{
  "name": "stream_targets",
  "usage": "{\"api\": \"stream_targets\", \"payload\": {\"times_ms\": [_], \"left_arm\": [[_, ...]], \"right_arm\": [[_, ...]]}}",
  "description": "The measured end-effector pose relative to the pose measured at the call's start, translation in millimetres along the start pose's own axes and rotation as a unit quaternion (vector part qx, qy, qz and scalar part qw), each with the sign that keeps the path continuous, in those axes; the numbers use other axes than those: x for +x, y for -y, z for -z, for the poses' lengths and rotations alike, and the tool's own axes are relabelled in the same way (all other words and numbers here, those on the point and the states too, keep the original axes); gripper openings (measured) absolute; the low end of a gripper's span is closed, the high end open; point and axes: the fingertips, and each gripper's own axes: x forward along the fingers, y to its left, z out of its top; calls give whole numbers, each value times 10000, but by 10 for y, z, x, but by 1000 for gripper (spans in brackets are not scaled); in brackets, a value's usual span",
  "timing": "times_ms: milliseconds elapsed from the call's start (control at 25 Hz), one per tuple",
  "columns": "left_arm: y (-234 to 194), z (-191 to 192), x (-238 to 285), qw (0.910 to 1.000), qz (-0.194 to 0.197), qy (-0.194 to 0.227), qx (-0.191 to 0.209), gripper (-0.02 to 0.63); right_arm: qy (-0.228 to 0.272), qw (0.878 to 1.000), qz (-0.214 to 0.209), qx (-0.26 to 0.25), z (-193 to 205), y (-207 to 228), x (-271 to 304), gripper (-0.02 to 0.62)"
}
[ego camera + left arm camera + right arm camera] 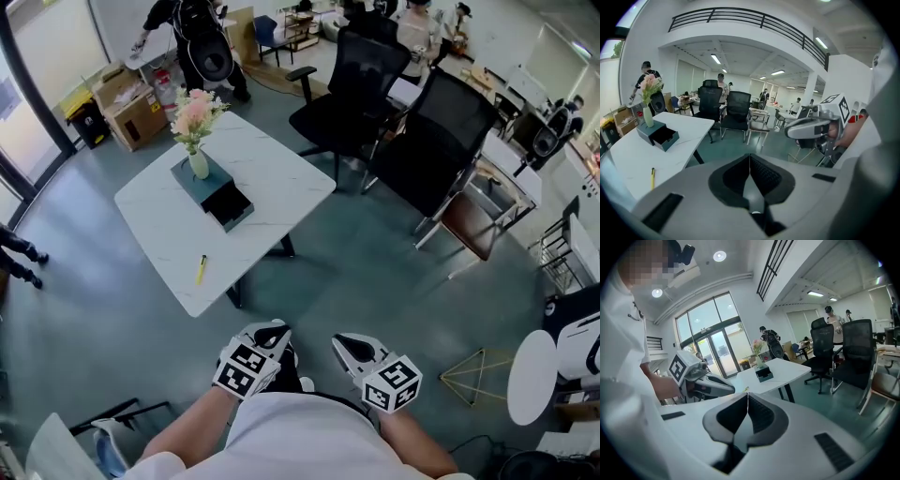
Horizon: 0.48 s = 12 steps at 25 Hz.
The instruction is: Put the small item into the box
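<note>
Teal floor point(375, 281) under left claw point(275, 330) and right claw point(352, 345), both closed, empty.

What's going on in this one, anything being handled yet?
A person stands back from the white table, holding tongs in each hand. The left tongs and right tongs are both shut and empty. The small yellow item lies untouched near the table's near edge, apart from the teal box, whose drawer is open and which carries a vase of flowers.
</note>
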Motion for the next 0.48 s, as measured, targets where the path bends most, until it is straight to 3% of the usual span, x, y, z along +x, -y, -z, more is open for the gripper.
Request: {"api": "stream_targets", "payload": {"times_ms": [200, 480], "left_arm": [[-438, -582, 398, 9994, 162, 224, 188, 17], [-1421, -1126, 606, 9990, 51, 426, 156, 17]], "right_arm": [[-82, 9997, 215, -22, -361, 490, 277, 17], [-64, 9996, 91, -252, -1111, 873, 1153, 17]]}}
